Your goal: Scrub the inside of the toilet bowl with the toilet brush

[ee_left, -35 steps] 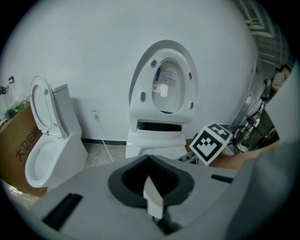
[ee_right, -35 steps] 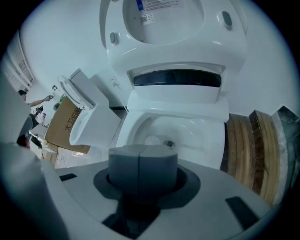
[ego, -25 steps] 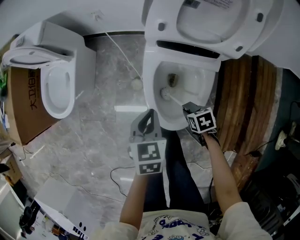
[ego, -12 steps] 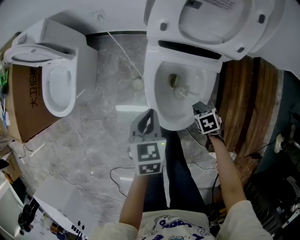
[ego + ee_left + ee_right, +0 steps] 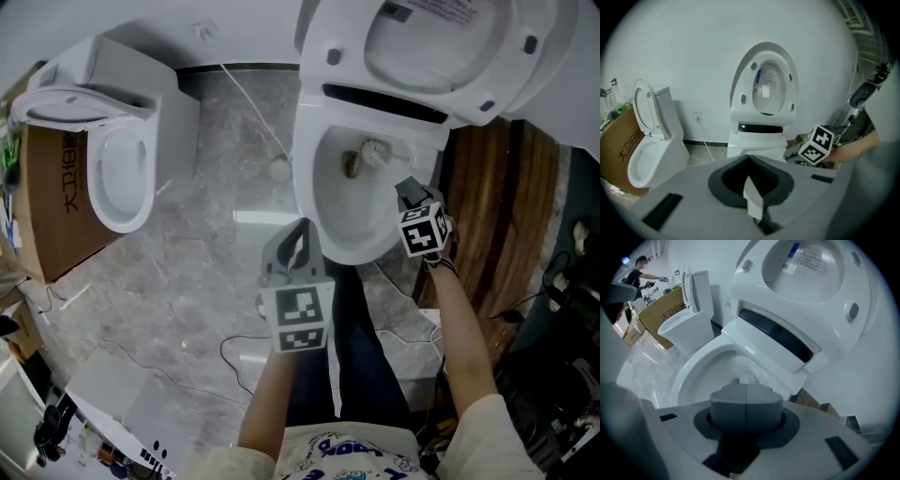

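Brush: toilet brush [image 5: 375, 150], head down inside the bowl, at the back wall under the rim, just right of the drain hole [image 5: 352, 165].
Bowl: toilet bowl [image 5: 336, 214], seat and lid [image 5: 441, 47] tipped up. Inside looks wet and white, no foam that I can see.
Right grip: right hand-held gripper [image 5: 409, 193] is over the bowl's right edge. Its own view shows jaws pressed together w/ the bristle head poking out just beyond them, so it's clamped on the brush handle.
Left grip: left hand-held gripper [image 5: 292, 246] is parked over the floor [image 5: 187, 253] in front of the bowl. Jaws are together, nothing in them, doing no work.
Handling (my guess): light thing w/ a stiff plastic stick and springy bristles, probably wet, so slippery. Best held near the handle's far end, away from the head, approx where it's held now. A long lever means the stick can twist in the jaws if pushed hard on the porcelain. Not fragile.
Change vs 1 s ago: the head was low on the bowl's left inner wall, mid-bowl at 0.5 s, and now up at the back. The right grip went right and a bit up w/ it. The left grip hasn't budged.
Around: 2nd toilet [image 5: 112, 159] and a cardboard box [image 5: 52, 206] off to the left, well apart.
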`<state>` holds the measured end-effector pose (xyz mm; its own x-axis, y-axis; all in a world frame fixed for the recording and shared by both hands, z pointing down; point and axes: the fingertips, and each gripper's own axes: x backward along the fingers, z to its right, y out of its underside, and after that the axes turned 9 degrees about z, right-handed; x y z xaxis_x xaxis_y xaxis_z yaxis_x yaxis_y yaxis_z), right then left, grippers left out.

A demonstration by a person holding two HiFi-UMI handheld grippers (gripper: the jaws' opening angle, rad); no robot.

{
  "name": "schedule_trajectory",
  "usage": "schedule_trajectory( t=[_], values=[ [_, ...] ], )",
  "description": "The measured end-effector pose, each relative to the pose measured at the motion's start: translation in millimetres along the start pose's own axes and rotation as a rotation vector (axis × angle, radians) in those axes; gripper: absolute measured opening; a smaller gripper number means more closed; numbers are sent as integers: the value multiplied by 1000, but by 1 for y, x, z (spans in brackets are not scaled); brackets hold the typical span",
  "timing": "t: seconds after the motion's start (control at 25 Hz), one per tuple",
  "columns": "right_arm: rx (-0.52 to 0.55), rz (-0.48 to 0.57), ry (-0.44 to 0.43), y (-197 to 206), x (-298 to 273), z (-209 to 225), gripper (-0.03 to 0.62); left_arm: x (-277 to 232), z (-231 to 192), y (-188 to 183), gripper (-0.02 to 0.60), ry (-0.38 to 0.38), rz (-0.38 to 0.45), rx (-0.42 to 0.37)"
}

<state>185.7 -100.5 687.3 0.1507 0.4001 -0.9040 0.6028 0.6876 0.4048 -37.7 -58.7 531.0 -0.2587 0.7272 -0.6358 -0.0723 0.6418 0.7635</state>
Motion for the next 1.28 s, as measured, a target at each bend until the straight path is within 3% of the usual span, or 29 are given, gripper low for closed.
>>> schedule_trajectory(
  t=[0.52,0.92,1.28],
  values=[
    [171,144,-60,-76,-5,-37,163,-1,-2,0,2,-14,5,18],
    [171,56,22,-41,-6,-3,163,-2,-2,-3,2,-9,10,16],
    [201,-68,5,12,-4,1,163,-1,-1,-1,2,-4,5,15]
  ],
)
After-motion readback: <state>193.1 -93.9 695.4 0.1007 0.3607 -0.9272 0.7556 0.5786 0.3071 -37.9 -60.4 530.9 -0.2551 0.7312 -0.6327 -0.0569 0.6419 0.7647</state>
